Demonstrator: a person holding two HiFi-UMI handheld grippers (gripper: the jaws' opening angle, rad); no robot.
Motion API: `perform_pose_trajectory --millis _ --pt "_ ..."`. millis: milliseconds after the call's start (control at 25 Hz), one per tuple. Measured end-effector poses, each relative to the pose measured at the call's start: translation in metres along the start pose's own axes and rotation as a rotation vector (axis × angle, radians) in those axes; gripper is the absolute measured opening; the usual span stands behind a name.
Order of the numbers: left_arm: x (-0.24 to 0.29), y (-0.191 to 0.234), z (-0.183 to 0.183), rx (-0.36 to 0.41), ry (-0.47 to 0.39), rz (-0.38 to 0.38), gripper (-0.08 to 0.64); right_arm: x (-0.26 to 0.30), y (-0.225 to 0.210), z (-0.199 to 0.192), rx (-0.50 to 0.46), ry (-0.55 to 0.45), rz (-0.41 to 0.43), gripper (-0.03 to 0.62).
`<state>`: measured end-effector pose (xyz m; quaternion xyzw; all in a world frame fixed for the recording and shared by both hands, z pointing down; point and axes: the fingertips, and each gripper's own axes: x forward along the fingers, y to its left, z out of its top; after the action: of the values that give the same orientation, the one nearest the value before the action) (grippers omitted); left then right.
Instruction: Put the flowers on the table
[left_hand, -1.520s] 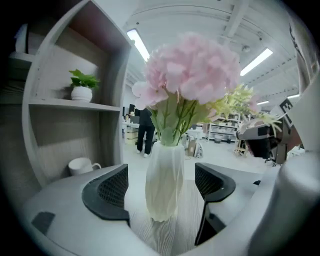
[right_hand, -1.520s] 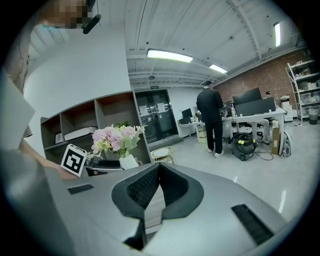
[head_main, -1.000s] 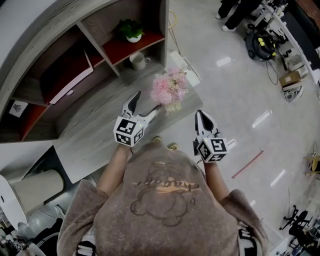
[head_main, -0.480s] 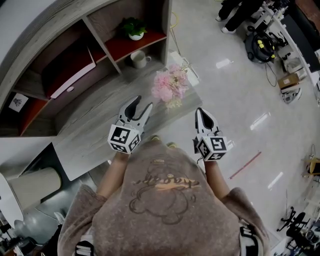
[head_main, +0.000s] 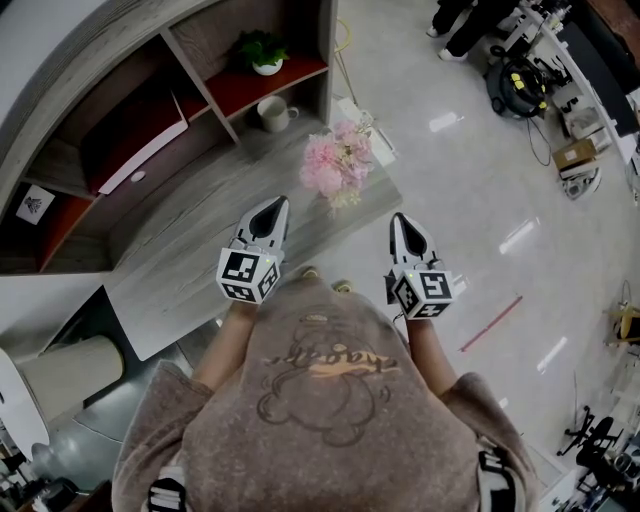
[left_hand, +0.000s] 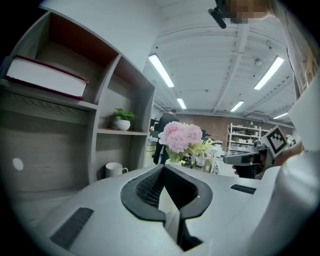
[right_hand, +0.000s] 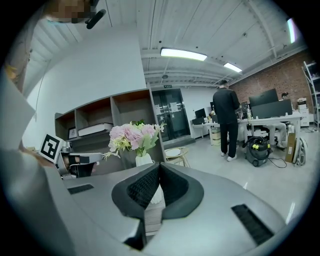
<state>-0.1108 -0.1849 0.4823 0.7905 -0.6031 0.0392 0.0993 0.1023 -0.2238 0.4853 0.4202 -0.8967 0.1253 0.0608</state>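
A bunch of pink flowers (head_main: 338, 165) in a white vase stands upright near the far right corner of the grey wooden table (head_main: 190, 250). My left gripper (head_main: 275, 207) hovers over the table a little short and left of the flowers, jaws shut with nothing between them. My right gripper (head_main: 403, 222) hangs just off the table's right edge, also shut and empty. The flowers (left_hand: 180, 137) rise beyond the left gripper (left_hand: 163, 167) in the left gripper view. Beyond the right gripper (right_hand: 159, 166), the right gripper view shows the flowers (right_hand: 132, 136) and their vase (right_hand: 144, 160).
A shelf unit behind the table holds a potted plant (head_main: 262, 52), a white mug (head_main: 274, 115) and a flat book (head_main: 140, 150). A vacuum cleaner (head_main: 520, 85) stands on the glossy floor to the right. A person (right_hand: 227, 120) stands far off by desks.
The left gripper's jaws, wide open by the flowers a second ago, have closed, and it has drawn back toward me. The flowers stay on the table; the right gripper barely moved.
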Motion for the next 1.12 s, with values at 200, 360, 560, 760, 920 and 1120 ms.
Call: perform_pose_trajectory --millis 200,360,560,760,920,1120 --pt "-0.001 -0.004 -0.001 -0.021 0.0 -0.008 0.018 -0.004 0.001 -0.001 0.005 -0.005 -0.005 -0.012" --pt "0.0 -0.005 0.003 -0.042 -0.005 -0.014 0.017 -0.005 0.002 -0.001 0.004 -0.009 -0.003 -0.012" --pt "-0.001 -0.003 0.006 -0.052 -0.008 -0.013 0.018 -0.003 0.005 0.001 0.008 -0.019 -0.002 -0.012" --pt "0.001 0.0 0.011 -0.06 -0.006 -0.01 0.017 -0.002 0.005 0.002 0.013 -0.021 -0.001 -0.012" --pt "0.001 0.001 0.013 -0.059 -0.011 -0.008 0.018 -0.002 0.006 0.001 0.014 -0.022 0.003 -0.012" --pt "0.001 0.001 0.012 -0.062 -0.001 -0.007 0.017 -0.002 0.005 0.0 0.016 -0.019 0.007 -0.012"
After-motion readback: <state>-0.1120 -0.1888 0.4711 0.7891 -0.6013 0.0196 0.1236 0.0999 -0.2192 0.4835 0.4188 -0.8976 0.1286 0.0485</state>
